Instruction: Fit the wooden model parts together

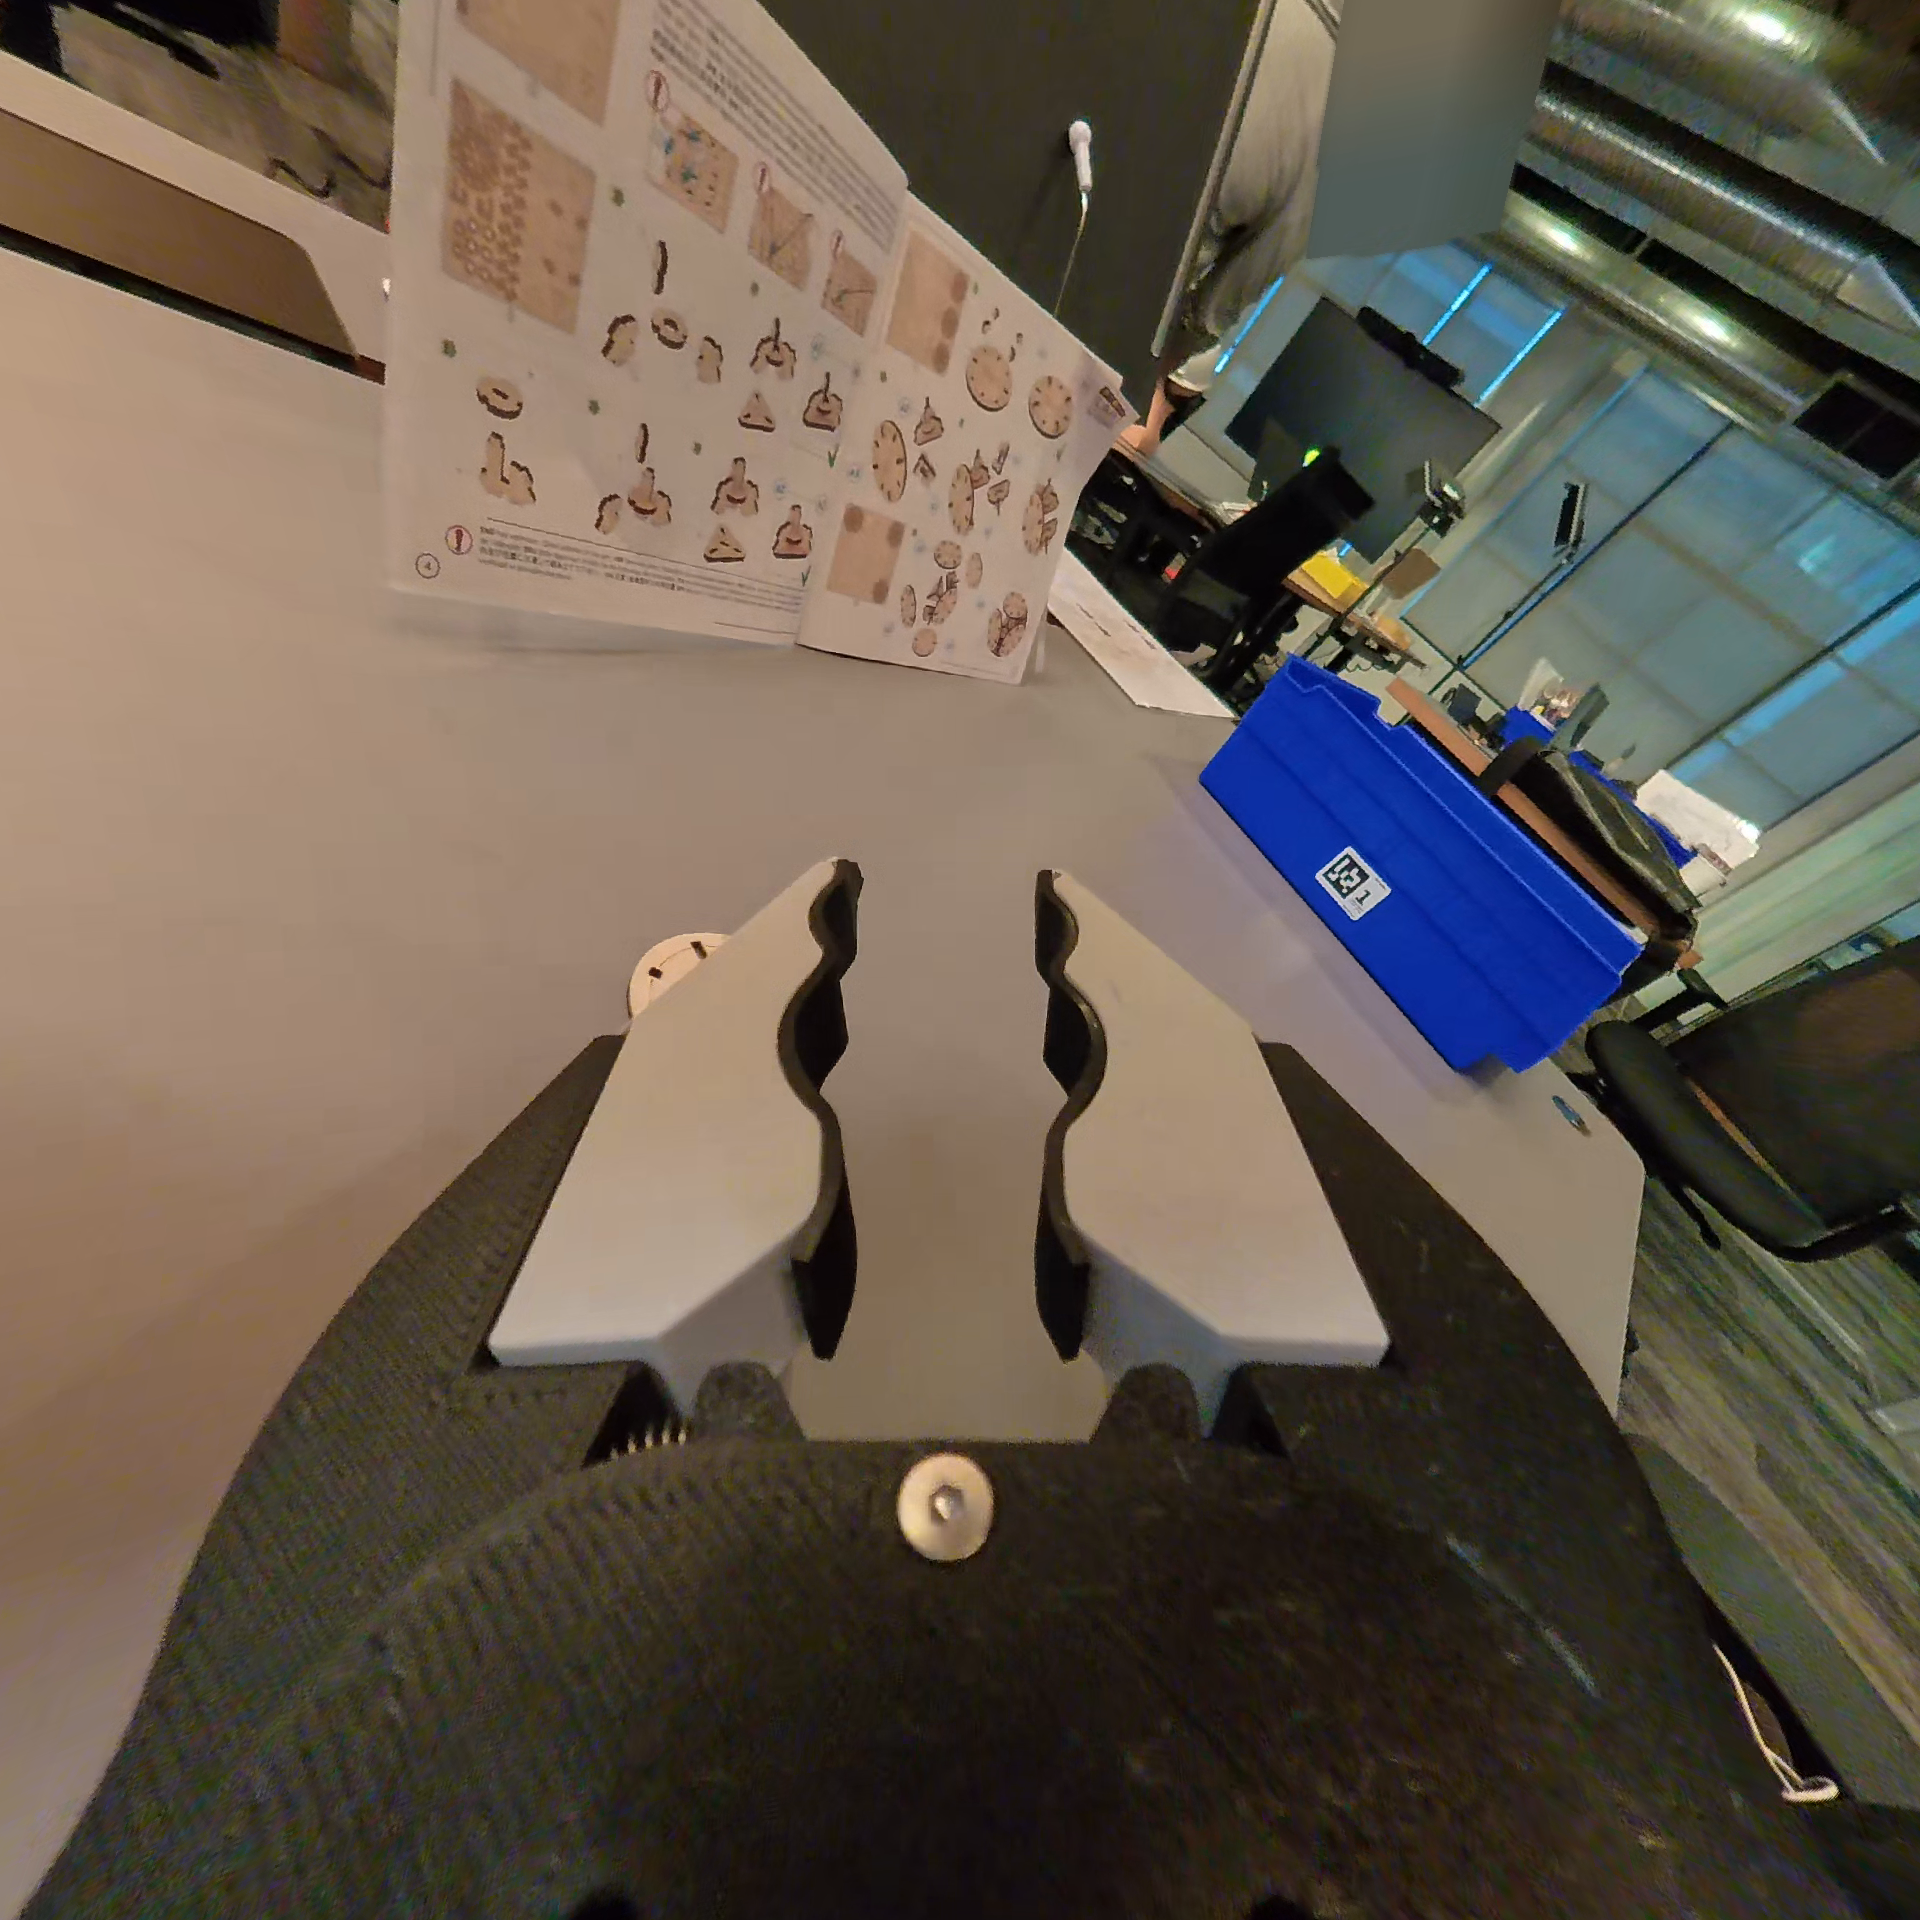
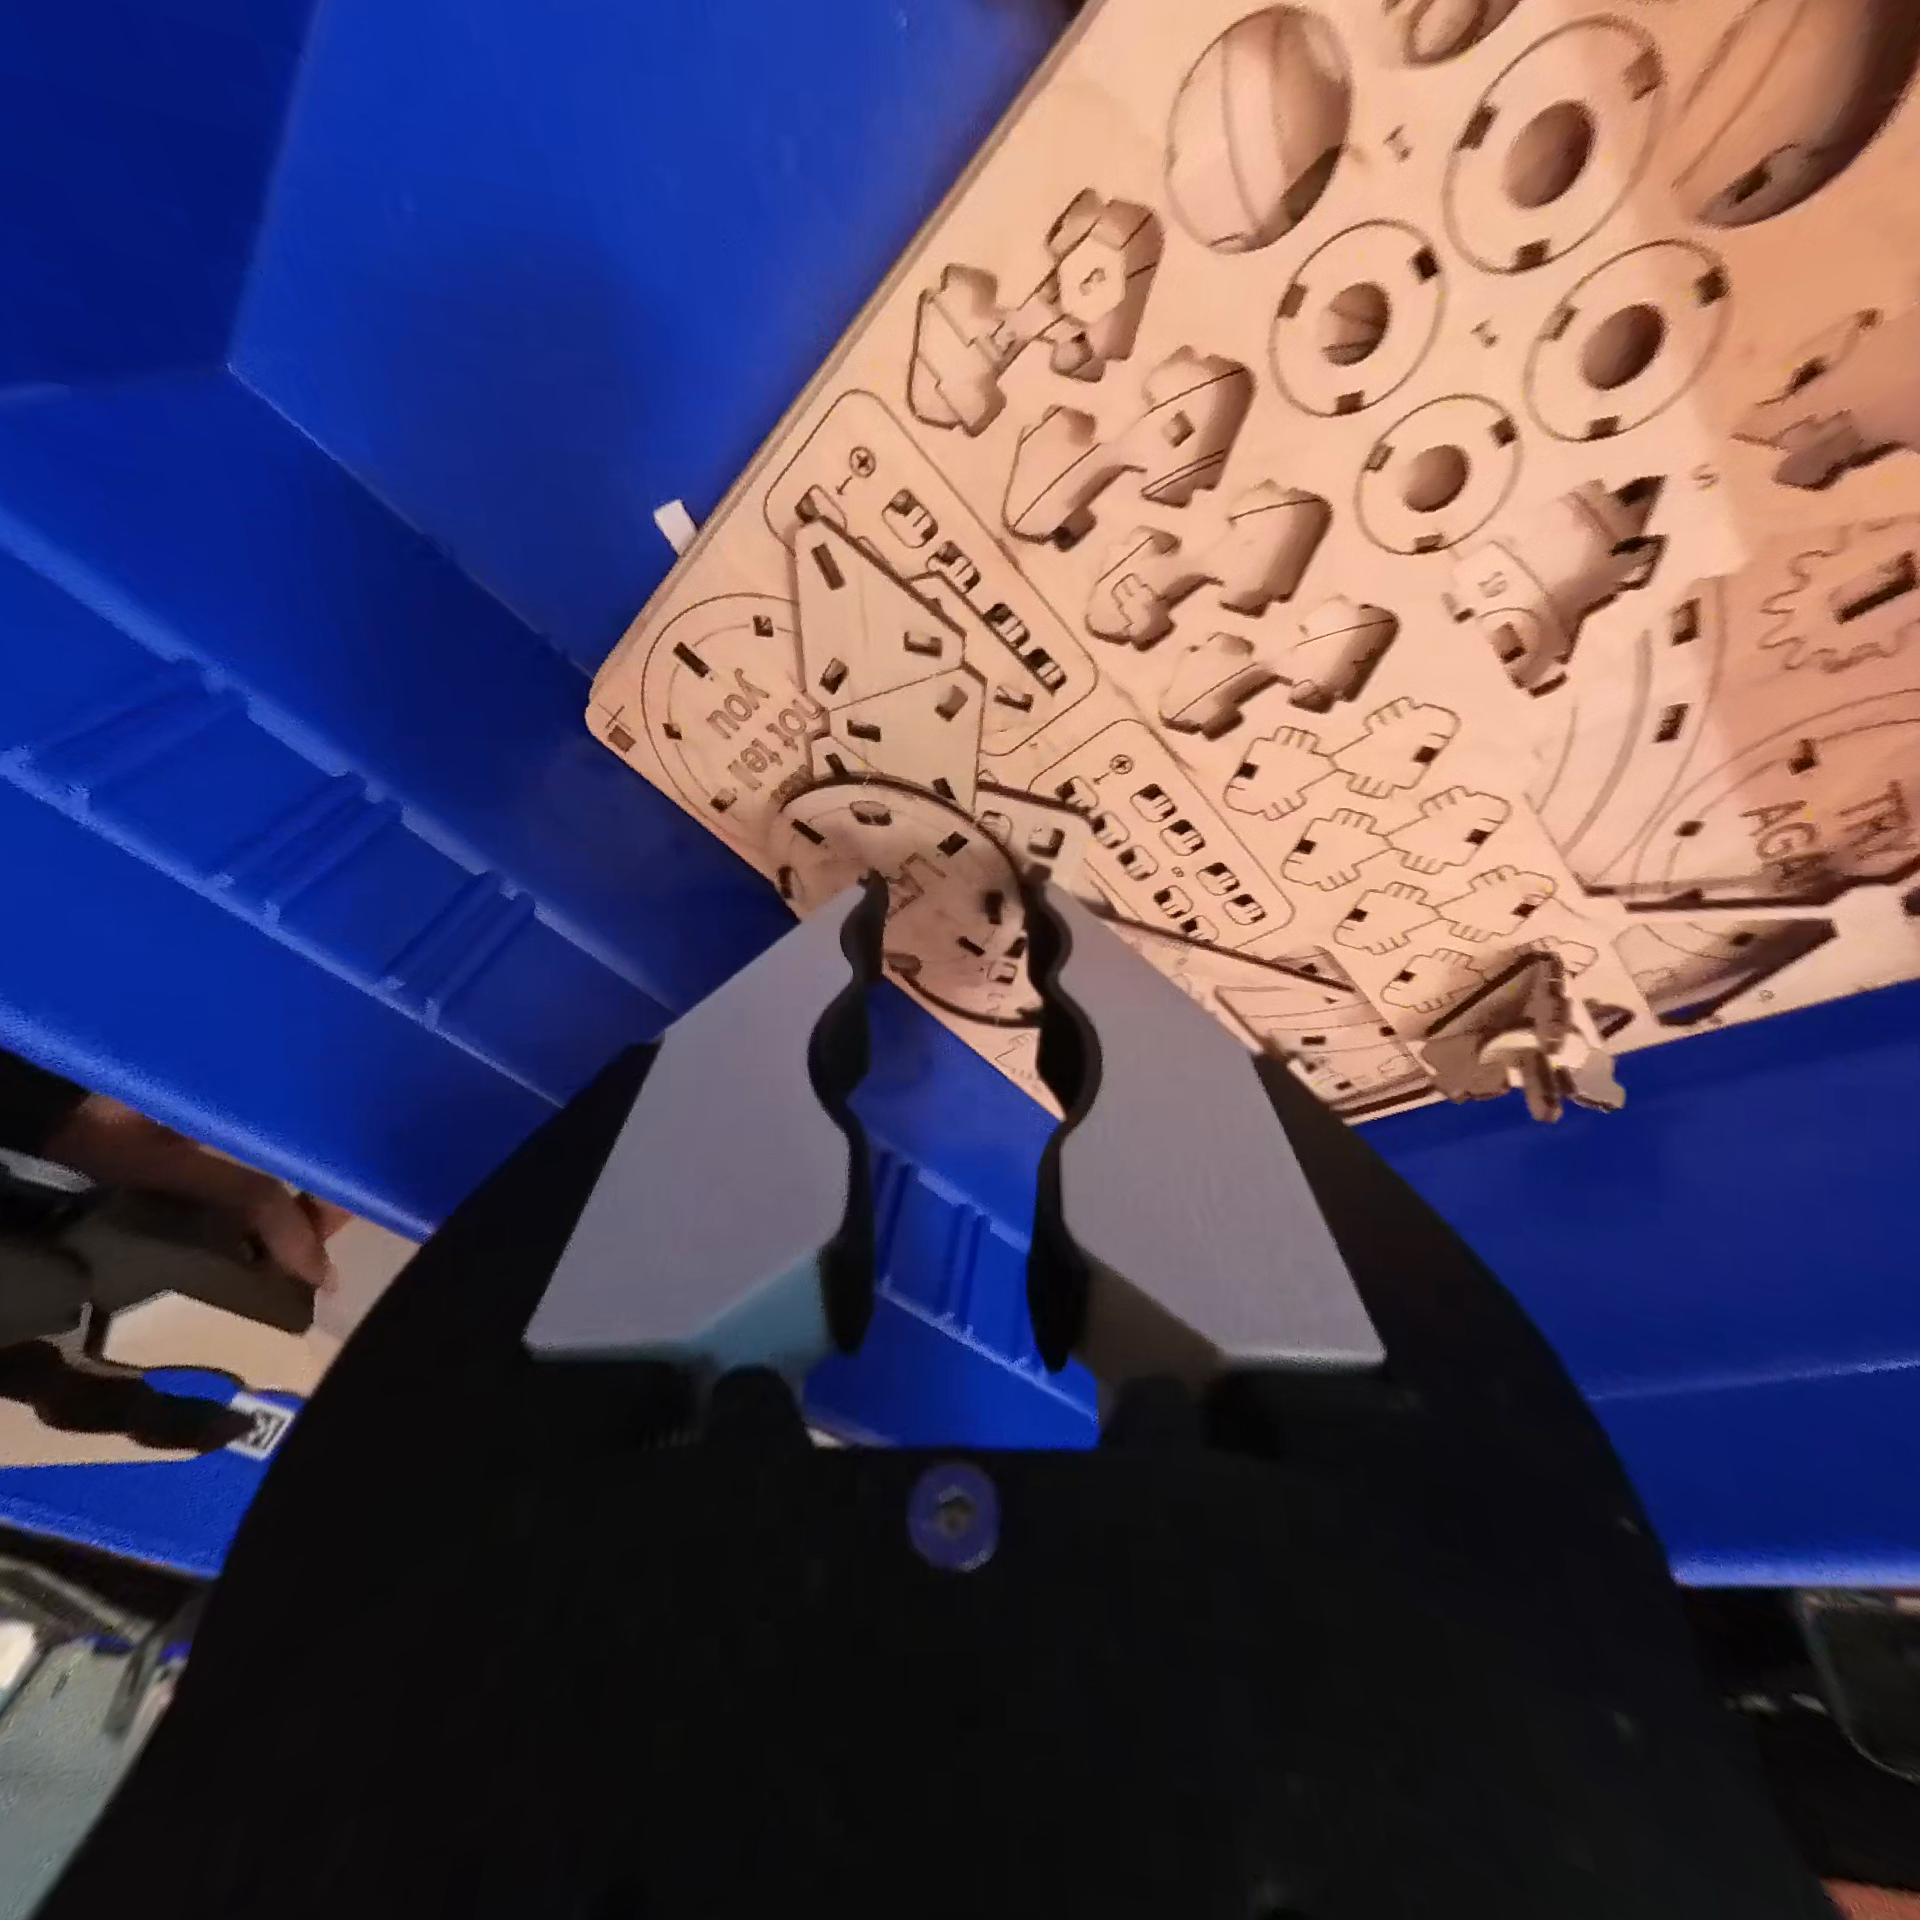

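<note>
The left hand-held gripper point(image 1: 948, 883) hovers low over the grey surface point(image 1: 312, 831), fingers parted with only bare surface showing between the dark pads, so nothing is in its grasp. A small pale wooden disc point(image 1: 665, 966) lies on the surface just beside its left finger, partly hidden behind it. Farther off an open instruction booklet point(image 1: 675, 343) stands propped up, and a blue bin point(image 1: 1434, 894) sits near the right edge of the surface (a small square sticker on its side). Over in the right wrist view, the right hand-held gripper point(image 2: 954, 894) reaches into the blue bin point(image 2: 364, 520), where a laser-cut plywood sheet point(image 2: 1299, 520) lies tilted. A round wooden disc piece point(image 2: 914, 883) at the sheet's near corner sits between the fingertips, which are closed in on its edges. The person's other hand point(image 2: 260, 1236) shows at lower left.
</note>
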`<control>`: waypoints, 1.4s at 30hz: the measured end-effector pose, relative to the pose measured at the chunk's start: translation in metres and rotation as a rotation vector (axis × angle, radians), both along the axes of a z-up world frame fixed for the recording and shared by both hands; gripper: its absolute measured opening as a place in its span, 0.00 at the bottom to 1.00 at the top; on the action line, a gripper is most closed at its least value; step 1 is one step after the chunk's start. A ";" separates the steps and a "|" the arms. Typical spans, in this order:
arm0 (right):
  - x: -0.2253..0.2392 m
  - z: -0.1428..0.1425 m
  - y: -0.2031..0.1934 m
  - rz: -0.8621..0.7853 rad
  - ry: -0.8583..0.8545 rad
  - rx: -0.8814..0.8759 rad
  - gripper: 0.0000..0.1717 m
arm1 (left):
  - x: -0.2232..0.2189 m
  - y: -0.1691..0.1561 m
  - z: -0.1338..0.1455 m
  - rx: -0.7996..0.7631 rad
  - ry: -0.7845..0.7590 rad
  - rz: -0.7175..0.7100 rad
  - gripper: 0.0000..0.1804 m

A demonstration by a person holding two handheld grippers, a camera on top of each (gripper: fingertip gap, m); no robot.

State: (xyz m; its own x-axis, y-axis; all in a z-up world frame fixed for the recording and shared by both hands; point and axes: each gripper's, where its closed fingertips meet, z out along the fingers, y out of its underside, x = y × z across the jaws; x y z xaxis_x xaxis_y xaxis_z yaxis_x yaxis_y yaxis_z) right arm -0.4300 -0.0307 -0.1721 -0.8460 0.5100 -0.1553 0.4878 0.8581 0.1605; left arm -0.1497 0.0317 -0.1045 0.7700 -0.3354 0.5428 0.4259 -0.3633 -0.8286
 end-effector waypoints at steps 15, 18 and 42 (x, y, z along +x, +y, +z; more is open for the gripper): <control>0.013 0.031 -0.007 0.095 -0.041 0.073 0.02 | 0.008 0.000 -0.006 -0.025 0.024 -0.027 0.20; 0.012 0.030 -0.010 0.148 -0.021 0.120 0.03 | 0.011 0.000 -0.007 -0.030 0.018 -0.043 0.20; -0.001 0.021 0.019 0.297 0.138 0.320 0.24 | 0.019 0.000 -0.011 -0.054 0.039 -0.077 0.20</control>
